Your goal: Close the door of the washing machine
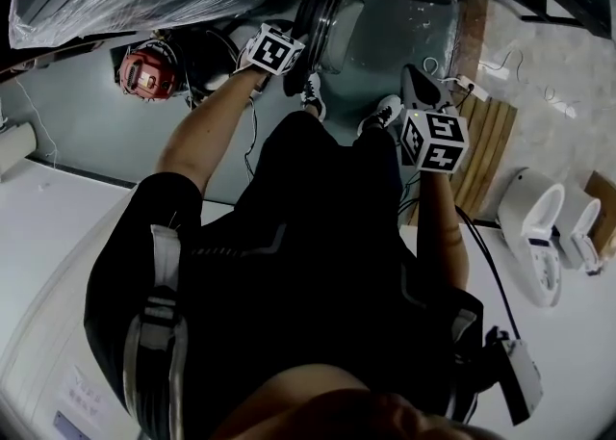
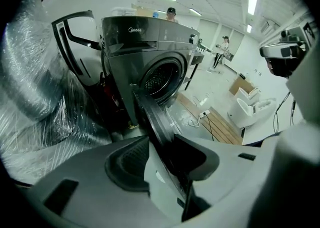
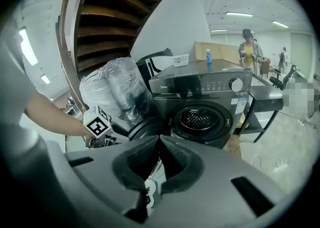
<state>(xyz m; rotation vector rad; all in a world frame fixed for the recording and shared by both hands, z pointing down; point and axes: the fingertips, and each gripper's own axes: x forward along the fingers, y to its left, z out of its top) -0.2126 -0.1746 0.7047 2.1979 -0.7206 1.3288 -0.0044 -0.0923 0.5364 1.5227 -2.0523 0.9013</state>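
**Operator:** Where is the door [image 2: 152, 114] sitting right now?

**Spotter:** It's hanging wide open off the front of the washing machine [image 2: 145, 42], swung out toward you. Its dark rim is running straight through your left claw [image 2: 161, 141].

**Operator:** Am I gripping it?

**Spotter:** You're not. That claw is standing wide and straddling the rim, and I'm not seeing it pinch. Your right claw [image 3: 160, 139] is sitting fully closed with nothing in it, pointing toward the machine's round opening.

**Operator:** How is the door going to behave?

**Spotter:** I'm expecting it to be rigid and fairly weighty, a thick ring round a glass bowl. It should be swinging on its hinge rather than flexing. The rim is looking smooth, so a pinch may be slipping there. You're probably better off pushing than gripping.

**Operator:** Where should I be pressing?

**Spotter:** I'm suggesting the outer face of the rim at its free edge, the part nearest you and farthest from the hinge. The latch is likely needing a firm last push, so you should be keeping off the glass centre.
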